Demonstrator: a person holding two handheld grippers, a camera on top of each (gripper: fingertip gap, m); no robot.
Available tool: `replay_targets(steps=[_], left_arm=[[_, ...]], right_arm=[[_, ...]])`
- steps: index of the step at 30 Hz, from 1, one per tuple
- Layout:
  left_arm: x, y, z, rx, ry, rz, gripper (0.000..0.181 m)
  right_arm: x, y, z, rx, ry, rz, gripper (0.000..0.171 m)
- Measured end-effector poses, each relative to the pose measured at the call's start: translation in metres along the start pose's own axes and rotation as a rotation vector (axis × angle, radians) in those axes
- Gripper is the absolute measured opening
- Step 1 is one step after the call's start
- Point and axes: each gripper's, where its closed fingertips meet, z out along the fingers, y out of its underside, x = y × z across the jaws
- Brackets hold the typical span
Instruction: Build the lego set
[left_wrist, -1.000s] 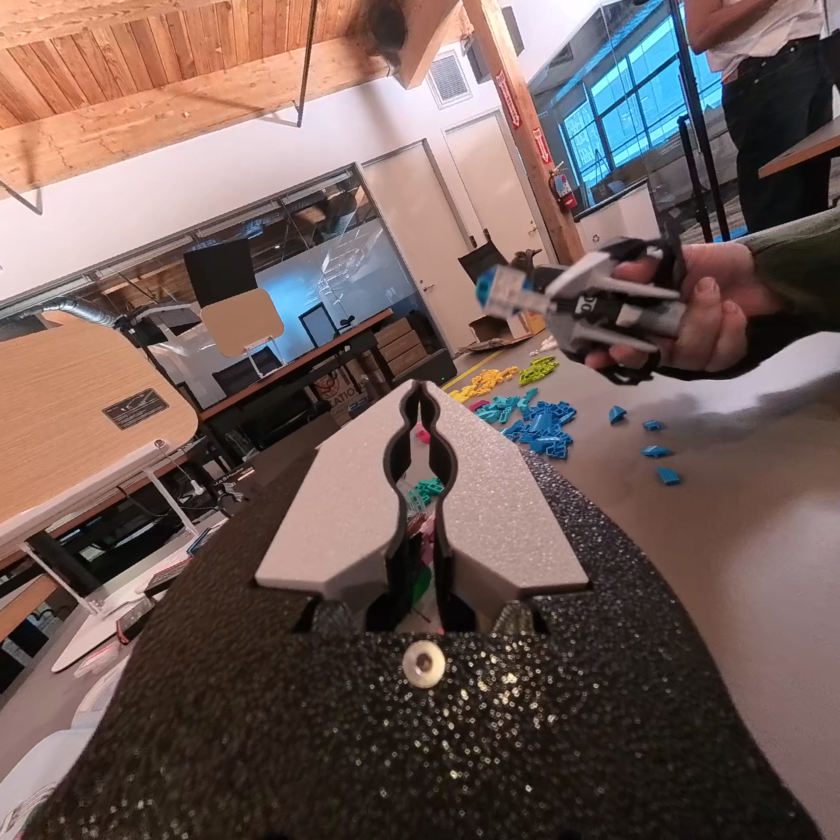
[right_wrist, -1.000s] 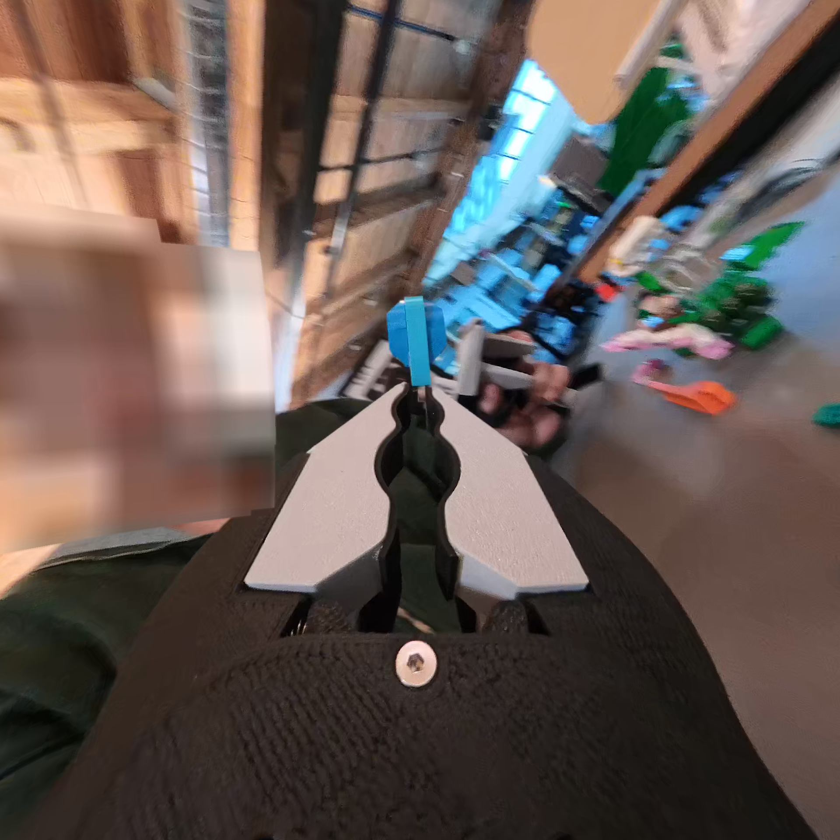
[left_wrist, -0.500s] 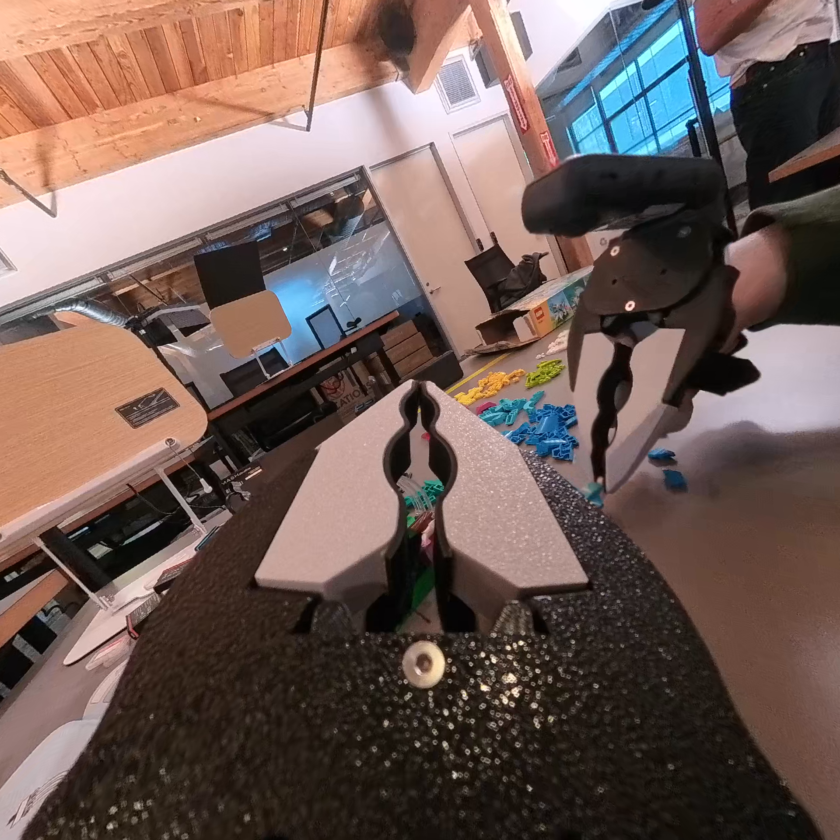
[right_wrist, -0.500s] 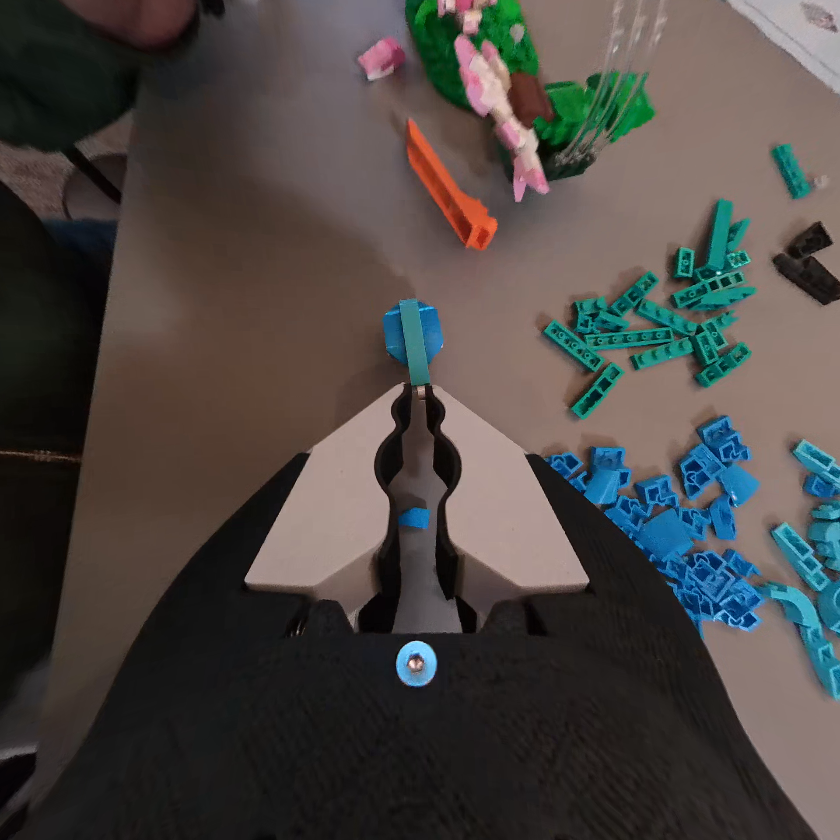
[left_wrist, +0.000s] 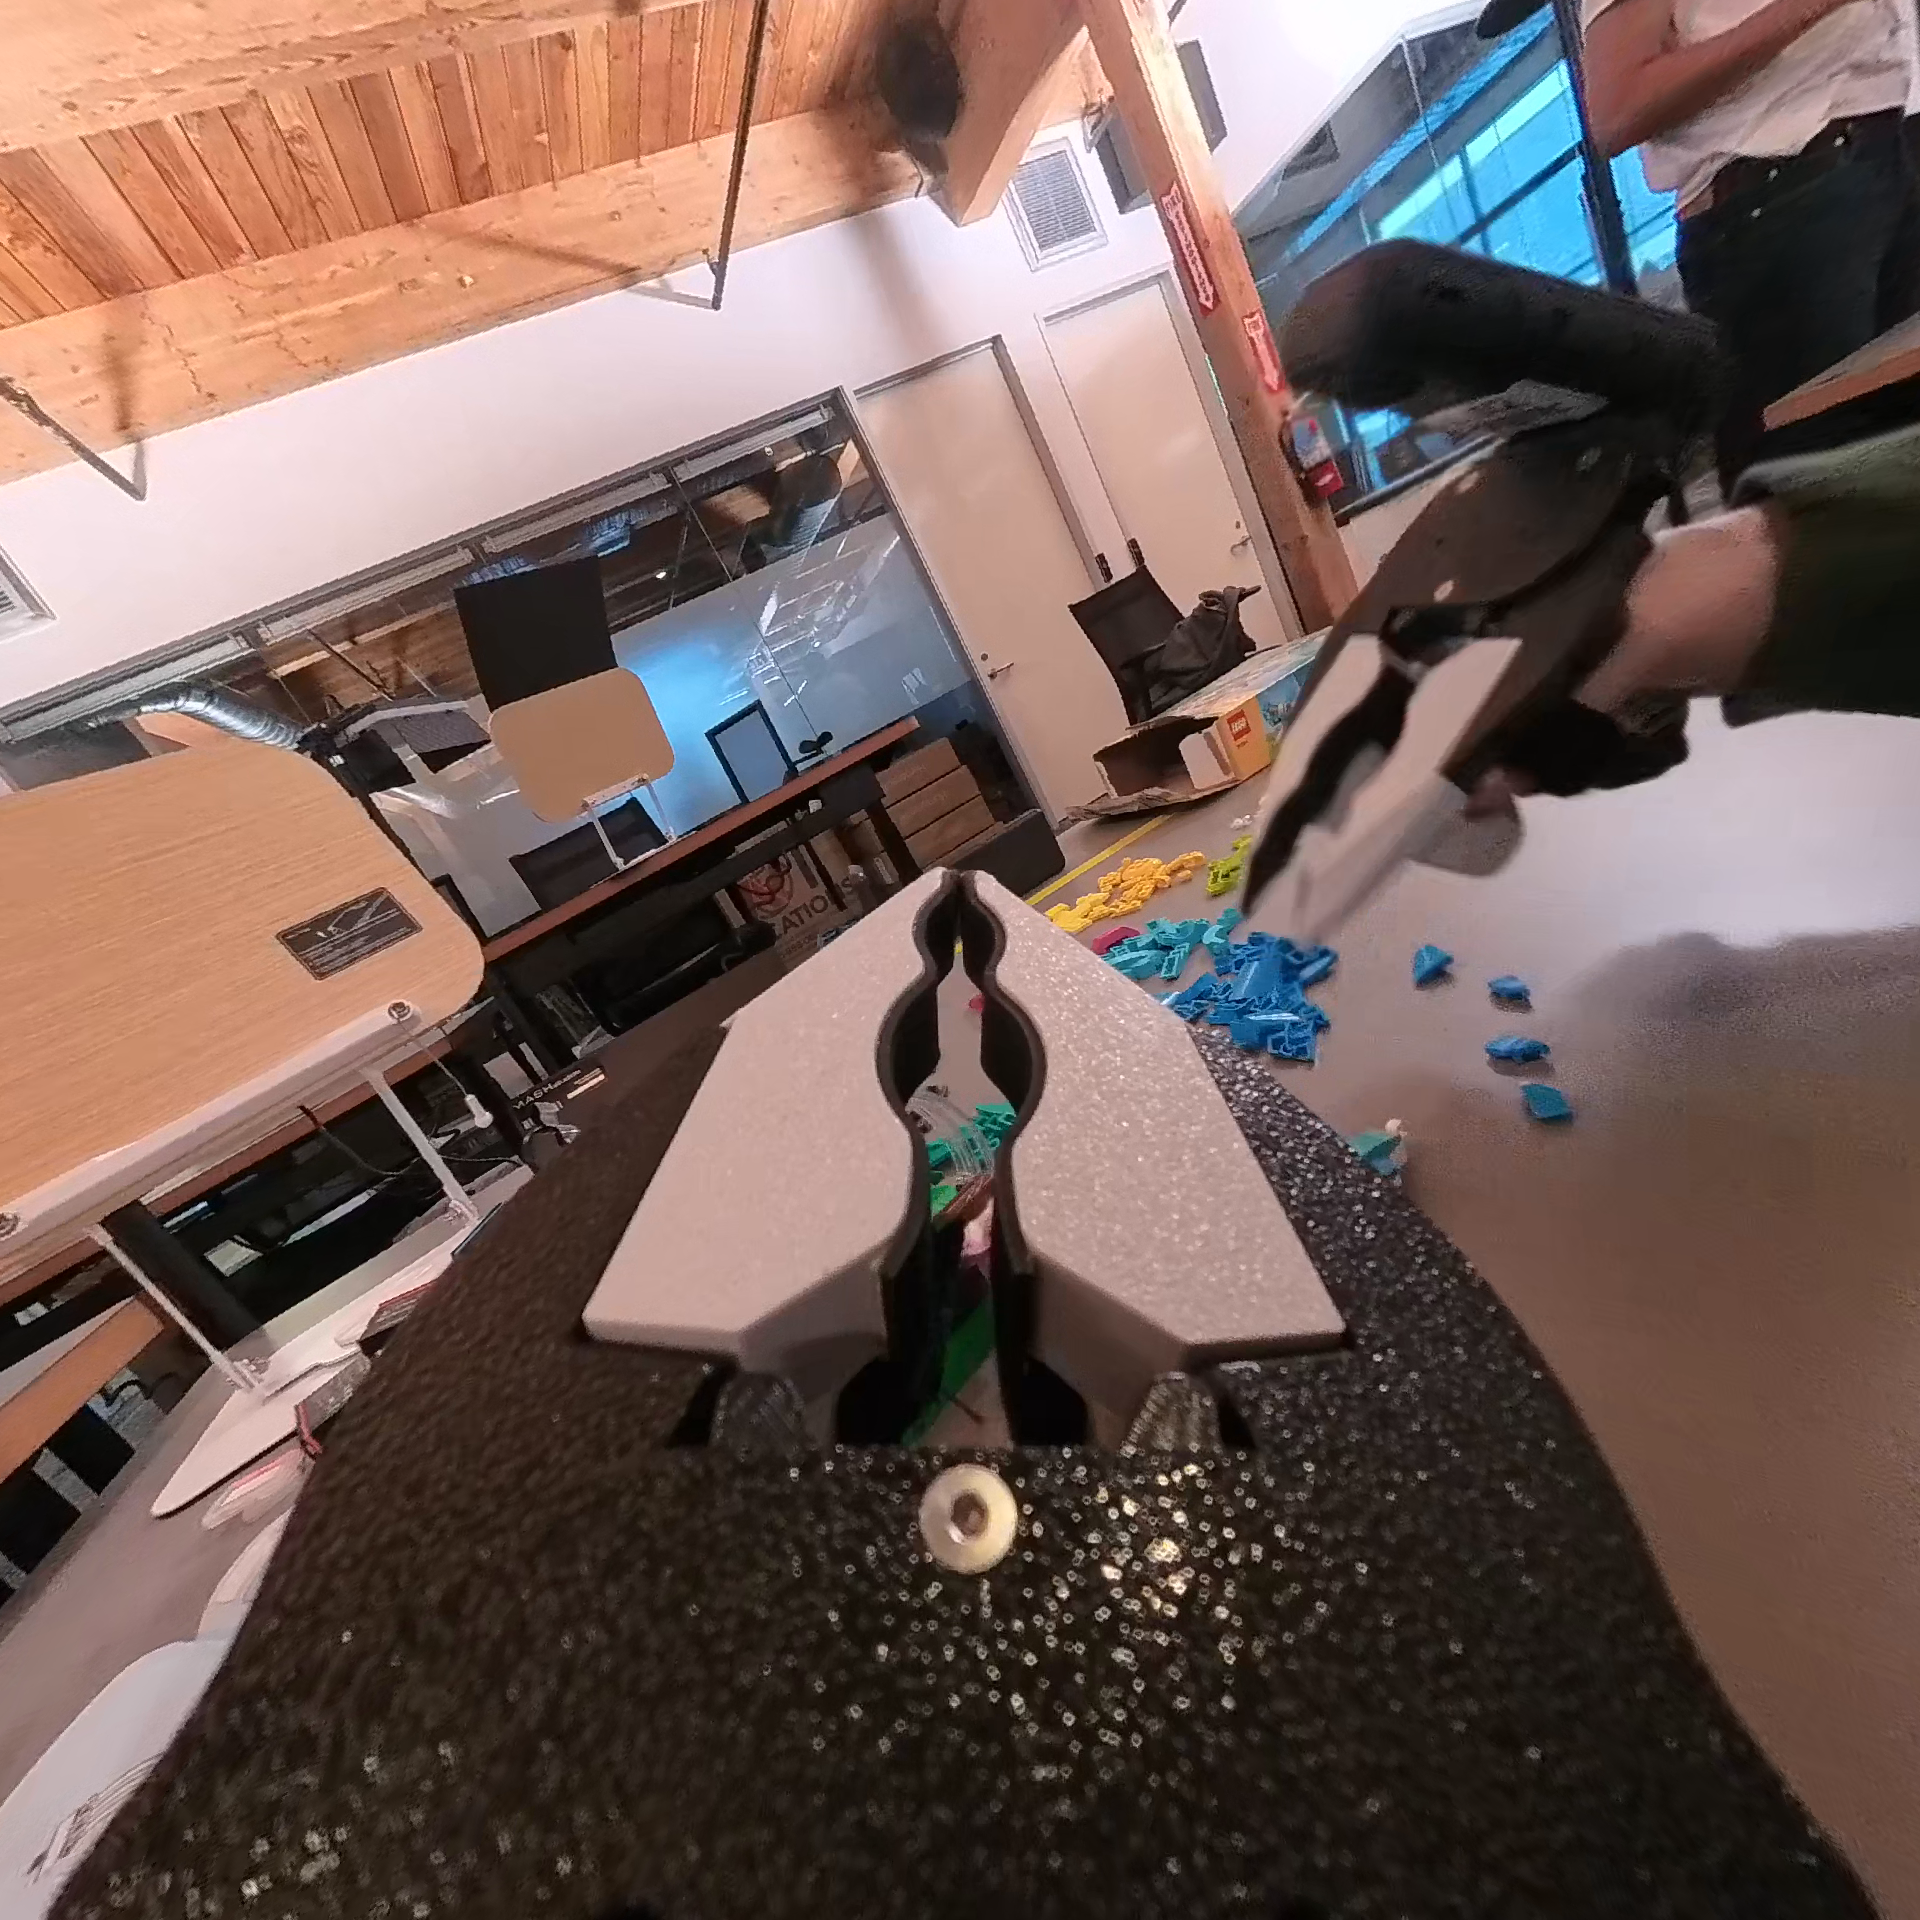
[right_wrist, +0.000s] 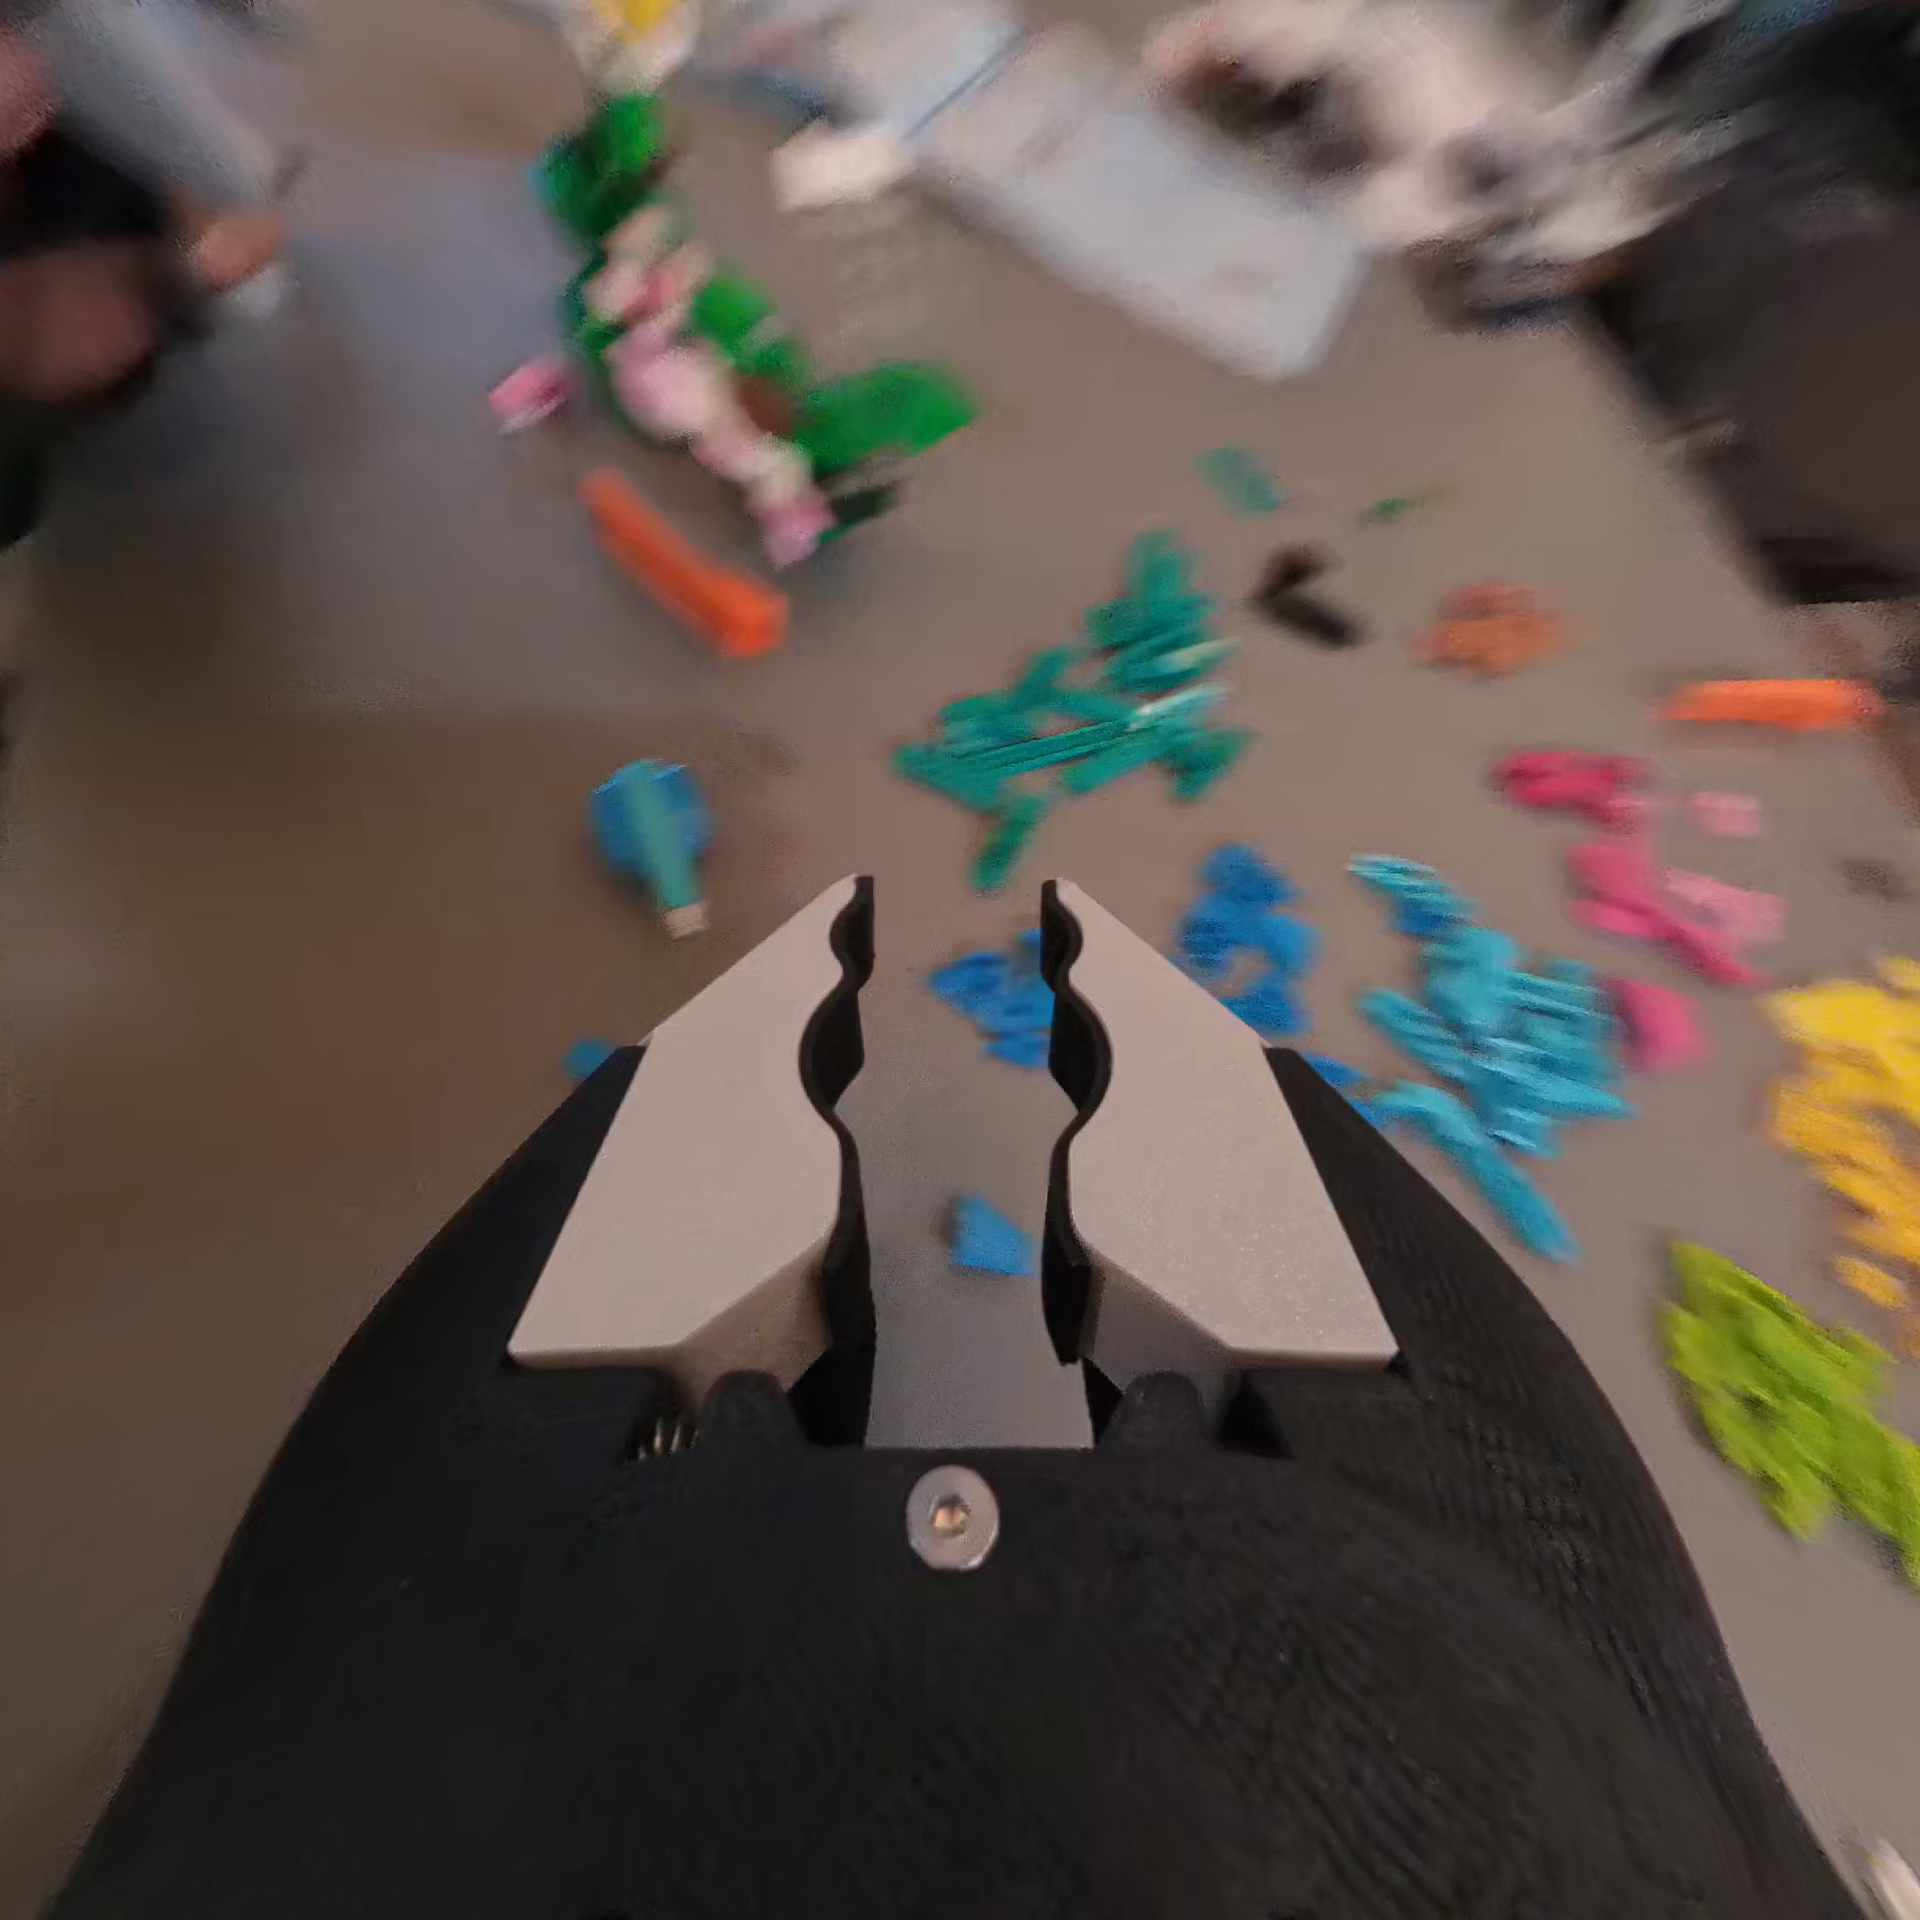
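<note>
The right gripper (right_wrist: 956, 883) is held with its jaws apart above the blue bricks (right_wrist: 1247, 956), presumably for a fresh pick. The small blue-and-teal assembly (right_wrist: 652, 831) is left lying free on the bench (right_wrist: 312, 935). The left gripper (left_wrist: 958, 902) is kept closed and empty.

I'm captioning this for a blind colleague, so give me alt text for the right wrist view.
The open right gripper, grey-fingered on a black body, hovers empty above a grey table. A small blue and teal brick assembly lies just ahead to its left. Motion-blurred piles of loose bricks spread to the right: teal, blue, pink, yellow and lime green.
</note>
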Motion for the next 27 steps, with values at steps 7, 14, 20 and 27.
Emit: replay_targets(steps=[7, 14, 20, 27], left_arm=[[-0.003, -0.001, -0.001, 0.004, -0.011, -0.019, 0.0], [0.005, 0.0, 0.001, 0.003, 0.014, -0.017, 0.0], [-0.04, -0.022, -0.024, -0.012, -0.156, 0.078, 0.0], [-0.168, 0.028, -0.147, -0.378, -0.44, 0.125, 0.006]], right_arm=[[0.117, 0.008, -0.106, 0.557, 0.75, 0.151, 0.024], [0.11, 0.011, -0.1, 0.453, 0.859, -0.079, 0.016], [0.104, 0.01, -0.098, 0.461, 0.825, -0.085, 0.016], [0.105, 0.009, -0.095, 0.461, 0.819, -0.088, 0.016]])
